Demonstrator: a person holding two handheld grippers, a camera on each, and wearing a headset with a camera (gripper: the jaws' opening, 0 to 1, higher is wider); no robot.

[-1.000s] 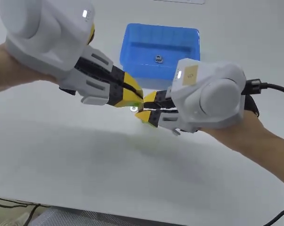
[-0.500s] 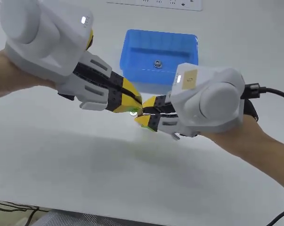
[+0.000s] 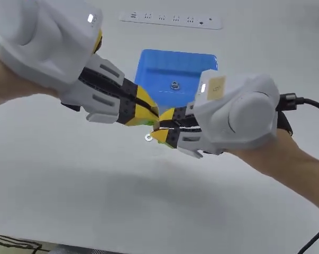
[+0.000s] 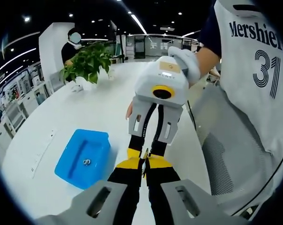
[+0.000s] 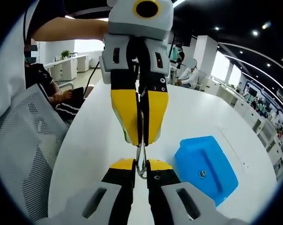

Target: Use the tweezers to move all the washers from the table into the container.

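The blue container (image 3: 201, 62) stands at the back of the white table (image 3: 69, 174) and holds one washer (image 3: 174, 85). Another washer (image 3: 148, 137) lies on the table just below the meeting jaws. My left gripper (image 3: 155, 119) comes in from the left, my right gripper (image 3: 160, 132) from the right, yellow tips nearly touching. In the right gripper view the thin metal tweezers (image 5: 140, 154) run between the left gripper (image 5: 140, 137) above and the right gripper (image 5: 140, 168) below. Both are shut on the tweezers. The tweezers' tips are hidden.
A white power strip (image 3: 170, 19) lies beyond the container. A black cable (image 3: 307, 103) trails from the right gripper. A potted plant (image 4: 85, 65) stands far along the table. A mesh chair (image 5: 19, 150) sits beside it.
The head camera has tilted, so the container sits lower in the picture. The joined grippers have risen slightly off the table, and the washer now shows apart beneath their tips.
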